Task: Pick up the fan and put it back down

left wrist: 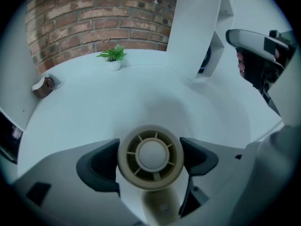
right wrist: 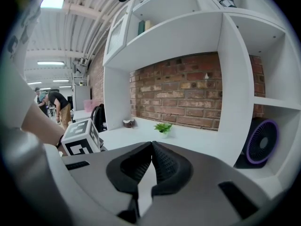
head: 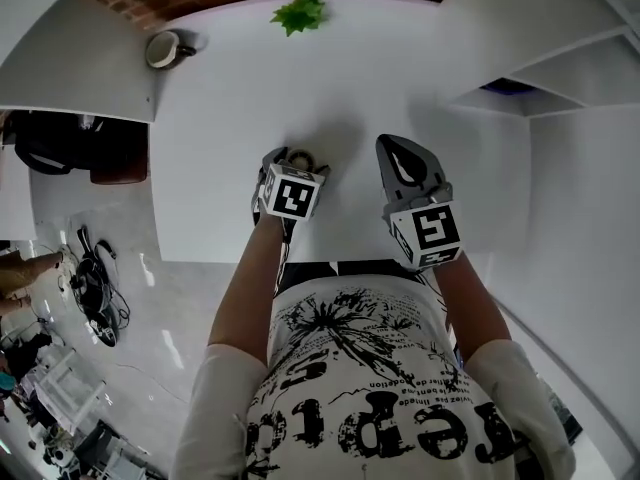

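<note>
A small beige fan [left wrist: 150,157] with a round grilled head sits between my left gripper's [left wrist: 151,159] dark pads, which press on both sides of the head. Its stem [left wrist: 161,207] hangs down below. In the head view the fan [head: 303,157] shows just past the left gripper [head: 298,164], over the white table [head: 230,118] near its front edge. I cannot tell whether the fan rests on the table or is lifted. My right gripper [head: 402,160] is held to the right of it, apart from the fan, its jaws [right wrist: 151,150] shut with nothing between them.
A small potted plant [head: 300,13] stands at the table's back by the brick wall. A round brown cup-like thing [head: 165,48] lies at the back left. White shelving [head: 540,78] rises at the right and holds a purple fan [right wrist: 262,141]. People stand far off at the left.
</note>
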The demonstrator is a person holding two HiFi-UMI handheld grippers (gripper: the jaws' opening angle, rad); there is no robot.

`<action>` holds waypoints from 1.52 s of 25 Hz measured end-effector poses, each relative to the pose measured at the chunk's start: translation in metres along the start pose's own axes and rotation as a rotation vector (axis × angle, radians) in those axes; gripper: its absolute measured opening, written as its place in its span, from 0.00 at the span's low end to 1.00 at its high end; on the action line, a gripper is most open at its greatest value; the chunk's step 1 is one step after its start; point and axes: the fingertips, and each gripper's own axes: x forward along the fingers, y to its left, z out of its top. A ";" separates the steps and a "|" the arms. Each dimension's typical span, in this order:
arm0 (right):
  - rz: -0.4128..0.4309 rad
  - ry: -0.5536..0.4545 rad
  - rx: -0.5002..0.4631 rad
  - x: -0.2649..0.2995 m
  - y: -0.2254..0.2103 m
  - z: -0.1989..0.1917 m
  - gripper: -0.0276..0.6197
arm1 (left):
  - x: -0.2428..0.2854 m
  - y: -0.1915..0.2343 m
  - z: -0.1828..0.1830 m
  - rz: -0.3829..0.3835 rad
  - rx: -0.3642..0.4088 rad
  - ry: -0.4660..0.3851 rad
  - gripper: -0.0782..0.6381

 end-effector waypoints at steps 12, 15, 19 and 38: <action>-0.003 -0.004 0.004 0.000 -0.007 -0.009 0.07 | 0.008 0.002 0.000 0.031 0.029 -0.034 0.66; 0.005 -0.014 -0.002 0.000 -0.003 -0.006 0.07 | 0.008 0.002 -0.001 0.034 0.036 -0.038 0.66; 0.003 -0.023 -0.015 -0.008 0.003 0.010 0.07 | -0.005 -0.001 -0.002 0.011 0.035 -0.031 0.66; -0.081 -0.129 -0.063 -0.045 0.016 0.083 0.07 | -0.164 -0.002 0.108 0.033 0.166 -0.480 0.66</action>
